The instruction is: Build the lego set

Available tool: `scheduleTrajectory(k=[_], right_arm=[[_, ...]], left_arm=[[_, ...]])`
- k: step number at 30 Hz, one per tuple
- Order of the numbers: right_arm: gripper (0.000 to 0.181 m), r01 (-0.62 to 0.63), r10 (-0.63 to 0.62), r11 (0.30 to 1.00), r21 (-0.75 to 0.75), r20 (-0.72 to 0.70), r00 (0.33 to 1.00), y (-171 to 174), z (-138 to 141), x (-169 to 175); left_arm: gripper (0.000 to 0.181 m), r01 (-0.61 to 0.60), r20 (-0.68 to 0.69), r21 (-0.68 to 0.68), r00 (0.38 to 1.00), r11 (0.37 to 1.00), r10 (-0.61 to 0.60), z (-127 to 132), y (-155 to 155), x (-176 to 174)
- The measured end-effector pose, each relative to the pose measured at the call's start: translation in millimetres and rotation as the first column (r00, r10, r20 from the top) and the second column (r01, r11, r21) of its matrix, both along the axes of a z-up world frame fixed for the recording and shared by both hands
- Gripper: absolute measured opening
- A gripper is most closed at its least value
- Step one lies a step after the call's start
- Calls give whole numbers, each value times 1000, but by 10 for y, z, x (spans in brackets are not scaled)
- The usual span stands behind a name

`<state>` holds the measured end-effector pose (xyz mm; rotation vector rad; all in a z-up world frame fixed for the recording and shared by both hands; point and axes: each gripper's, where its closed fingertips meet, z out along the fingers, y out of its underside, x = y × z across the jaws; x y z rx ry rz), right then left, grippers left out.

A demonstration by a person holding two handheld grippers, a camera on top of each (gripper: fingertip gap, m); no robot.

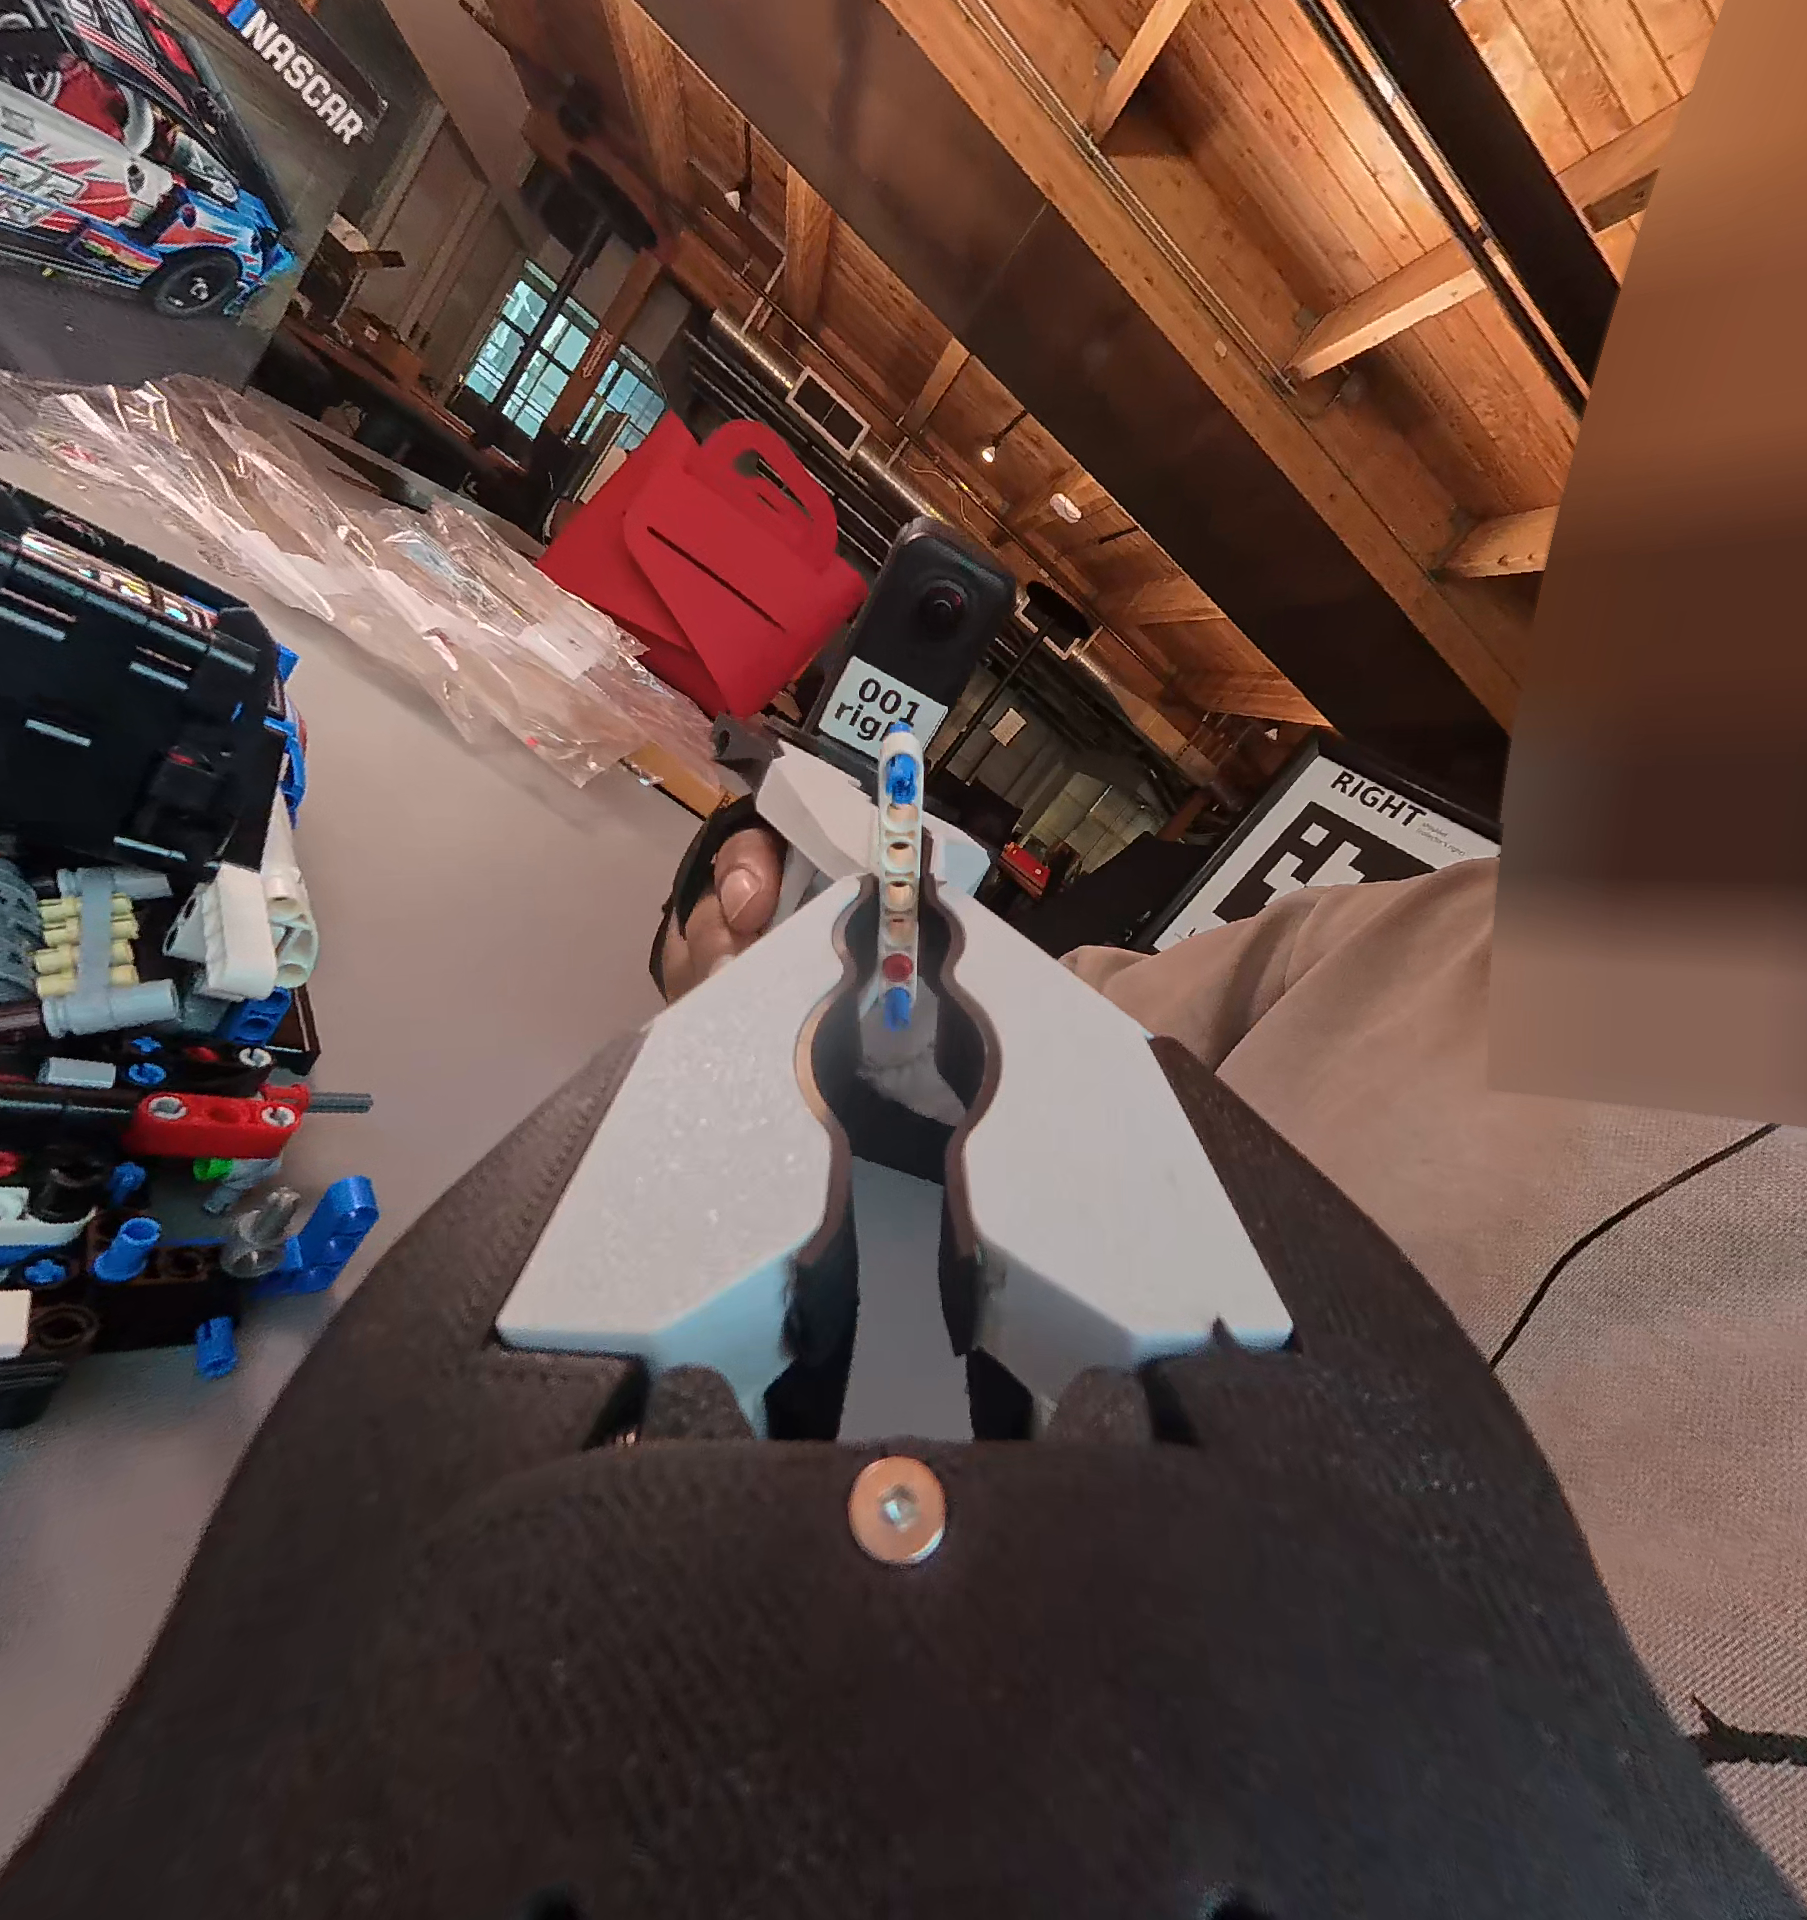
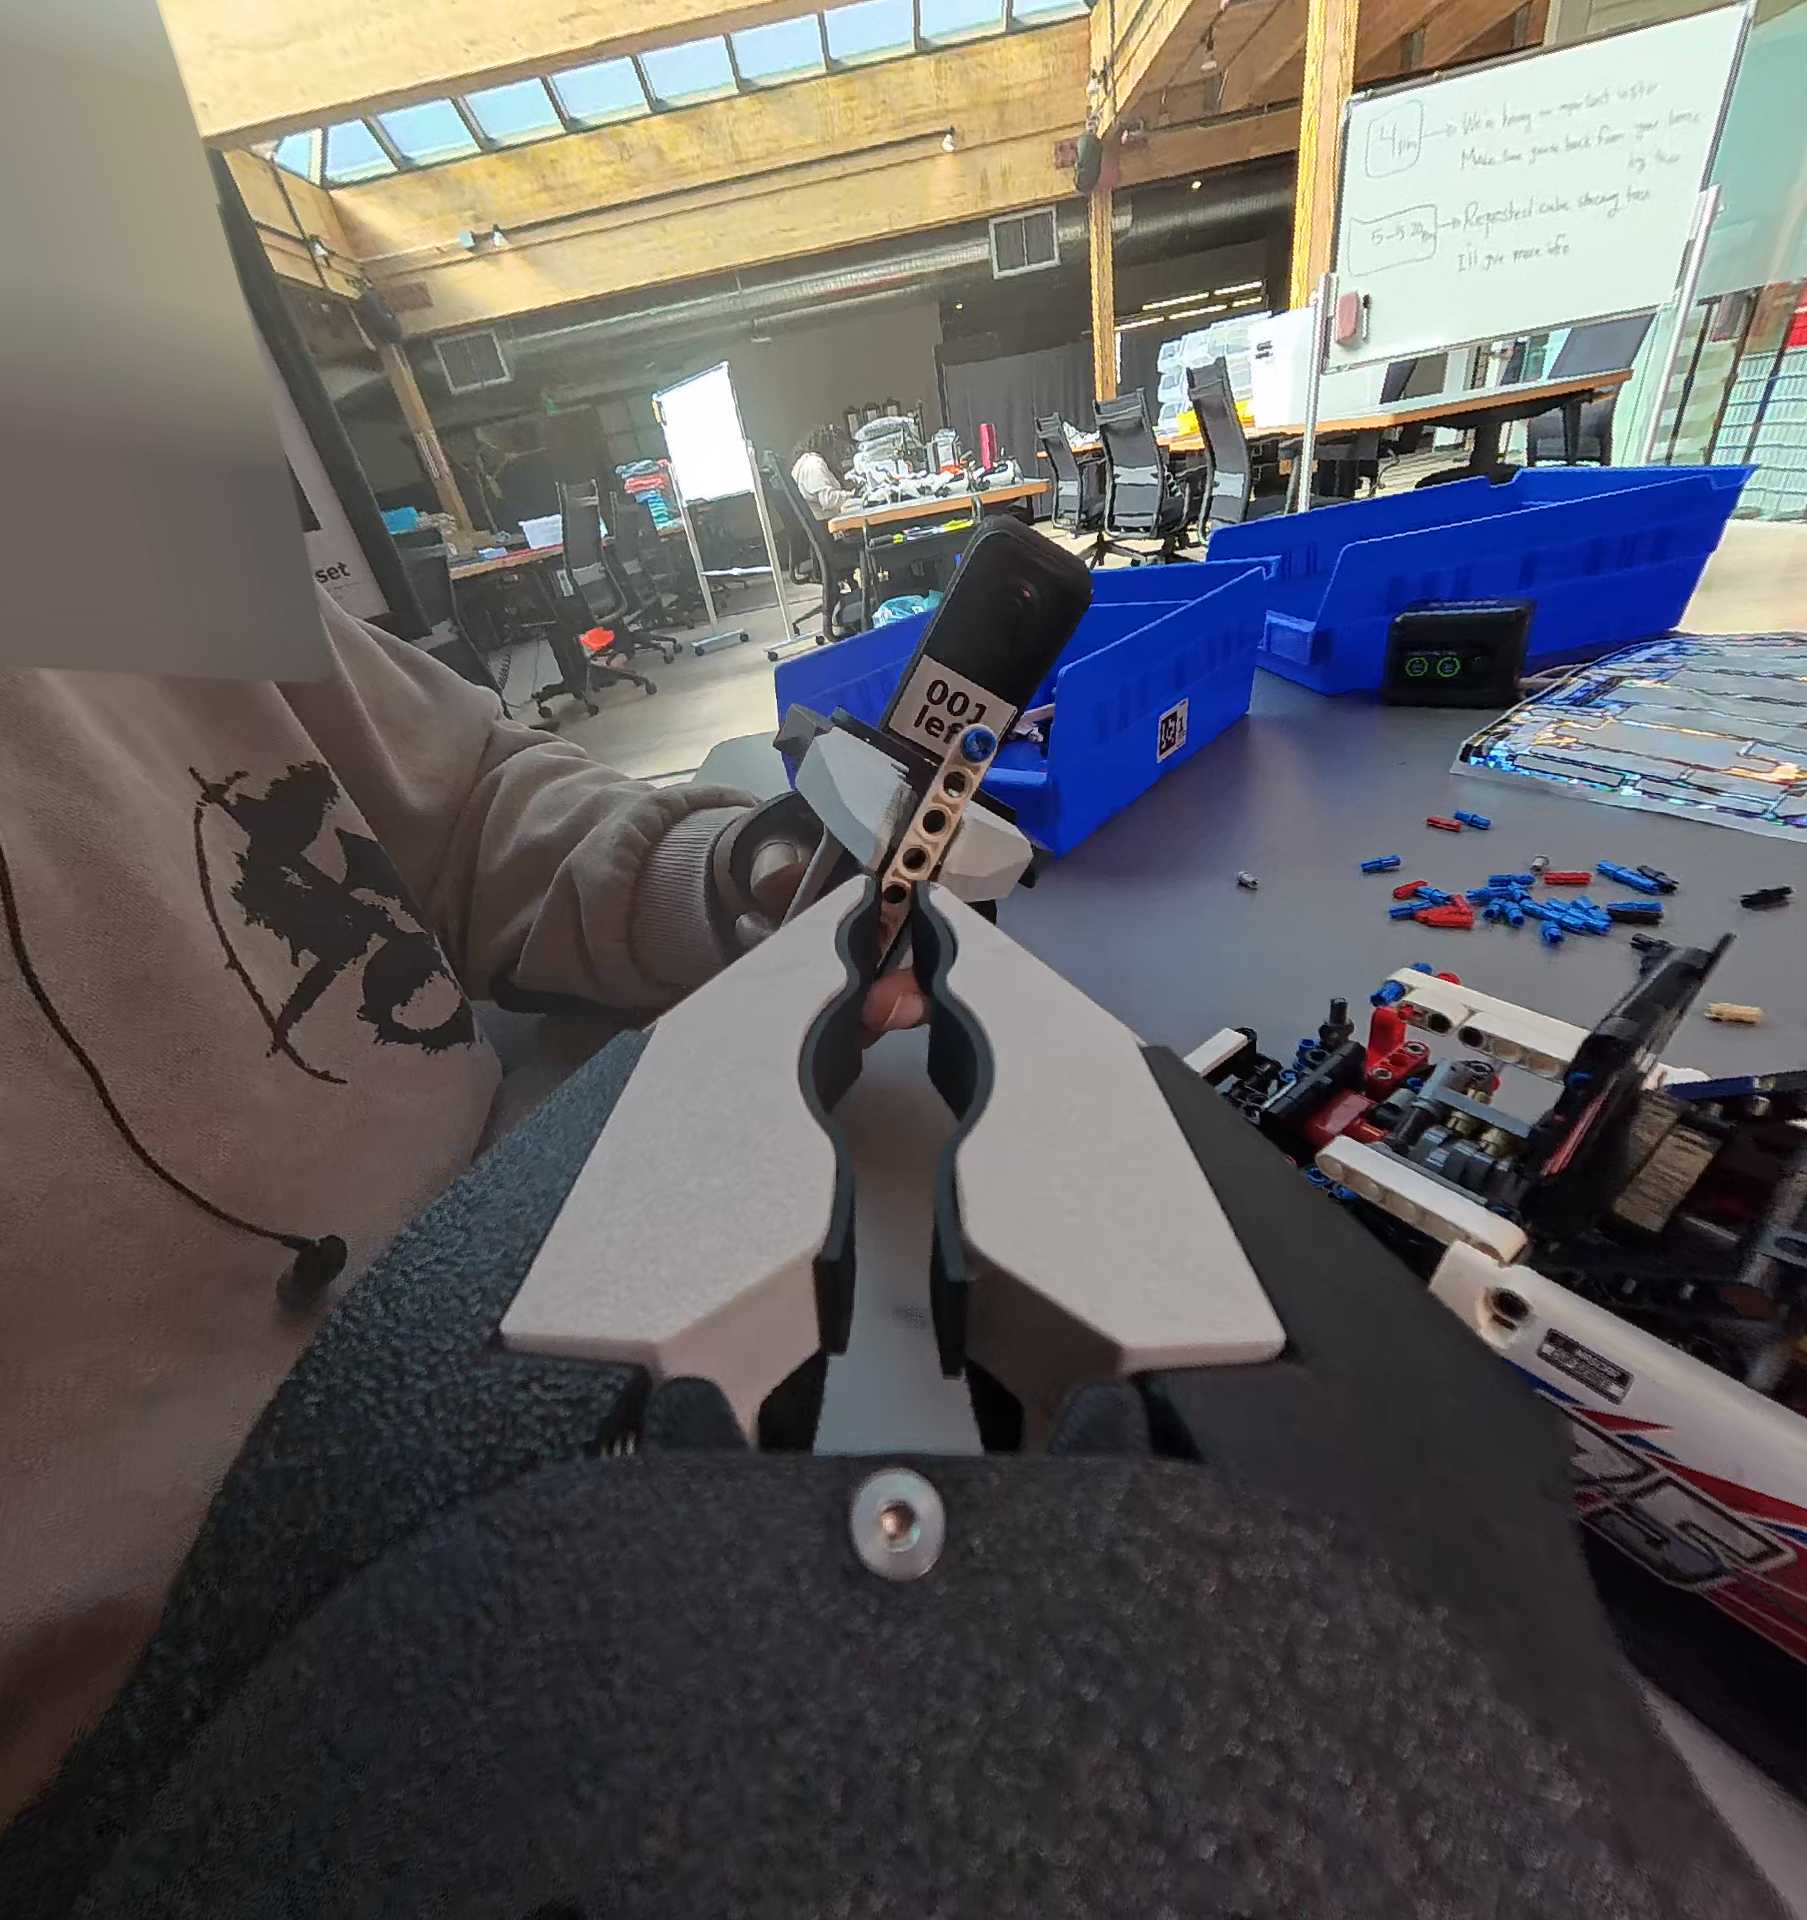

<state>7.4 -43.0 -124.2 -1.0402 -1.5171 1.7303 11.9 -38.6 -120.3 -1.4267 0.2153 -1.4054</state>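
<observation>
A white Lego beam (image 1: 897, 831) with blue pins at its ends and a red pin is held up in the air over the grey table (image 1: 504, 914). My left gripper (image 1: 894, 894) is shut on it. My right gripper (image 1: 878, 821) faces it from the far side and meets the same beam. In the right wrist view my right gripper (image 2: 894, 899) is shut on the beam's (image 2: 930, 821) lower end, and my left gripper (image 2: 925, 831) clamps it just beyond. The part-built Lego car (image 1: 120, 935) stands on the table, at the right in the right wrist view (image 2: 1605, 1195).
Loose blue, red and black pins (image 2: 1533, 909) lie on the table (image 2: 1242, 935). Behind them are blue bins (image 2: 1138, 675), a sticker sheet (image 2: 1657, 738) and a small black device (image 2: 1455, 655). Clear plastic bags (image 1: 359, 561), a red paper carrier (image 1: 712, 561) and the set's box (image 1: 99, 156) stand at the far edge. Only a small space, under 4 cm, lies between the two pairs of fingers.
</observation>
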Motion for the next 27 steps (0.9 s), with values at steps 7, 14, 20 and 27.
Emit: scheduleTrajectory(k=[7,14,20,27], right_arm=[[0,97,-97,994,52,5,995,224,44,29],[8,100,-287,884,456,361,887,942,-782,347],[20,25,-305,871,491,500,811,1188,-1162,380],[21,-68,-319,836,545,583,747,1245,-1266,231]], left_arm=[[5,-40,-63,-3,997,999,39,-46,44,-104],[5,-123,-287,-81,953,989,95,-374,158,-271],[6,-102,-355,-111,933,989,56,-517,146,-219],[5,-84,-362,-112,931,990,38,-529,119,-175]])
